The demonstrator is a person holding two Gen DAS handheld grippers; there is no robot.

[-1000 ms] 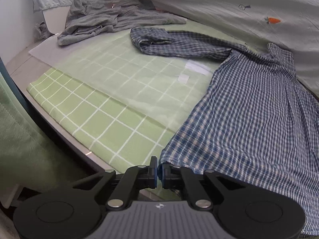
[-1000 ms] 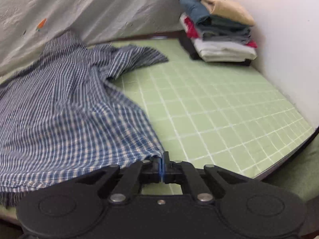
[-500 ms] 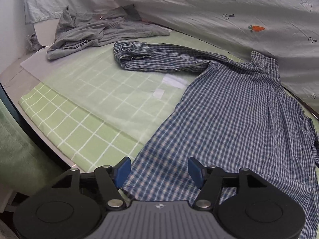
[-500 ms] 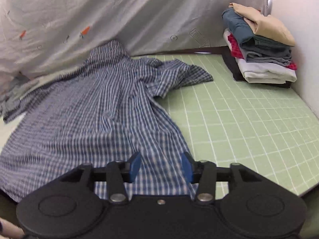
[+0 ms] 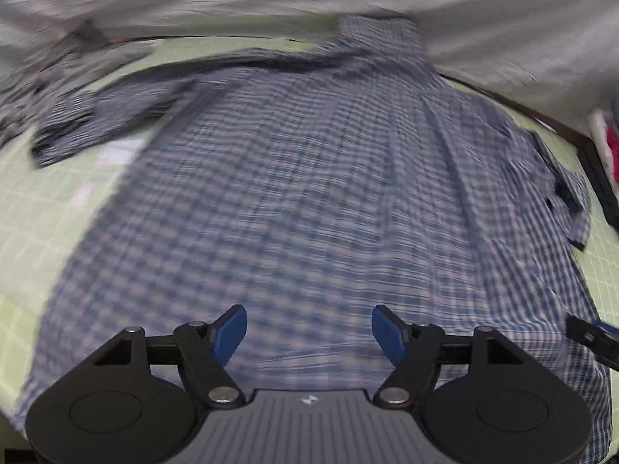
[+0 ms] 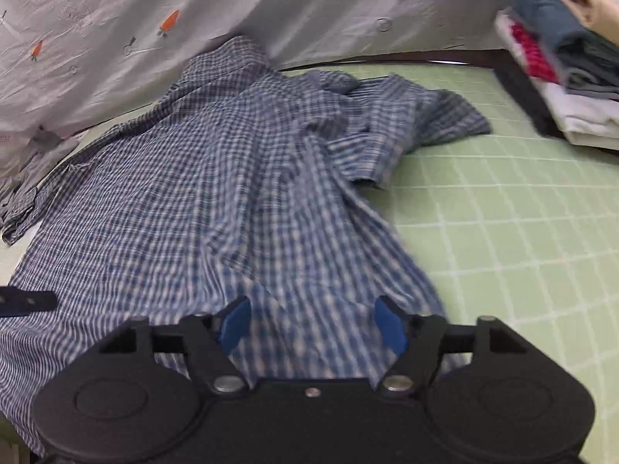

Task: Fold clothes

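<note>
A blue checked shirt (image 5: 309,193) lies spread on the green grid mat (image 5: 23,201), collar toward the grey sheet at the back. One sleeve (image 5: 96,116) stretches left, the other sleeve (image 6: 410,123) lies bunched at the right. My left gripper (image 5: 309,328) hovers over the shirt's lower part, jaws opening, nothing pinched between its blue pads. In the right wrist view the shirt (image 6: 201,193) fills the left half. My right gripper (image 6: 311,323) is above the hem, jaws opening too, cloth beneath but not gripped. Each gripper's tip shows at the other view's edge.
A stack of folded clothes (image 6: 557,62) sits at the back right of the mat (image 6: 522,232). A grey sheet with carrot prints (image 6: 116,38) hangs behind. A crumpled grey garment (image 5: 23,77) lies at the far left.
Both grippers were shut on the shirt's hem corners a second ago; they have let go, opened wide, and swung inward over the shirt. The shirt now lies flat.
</note>
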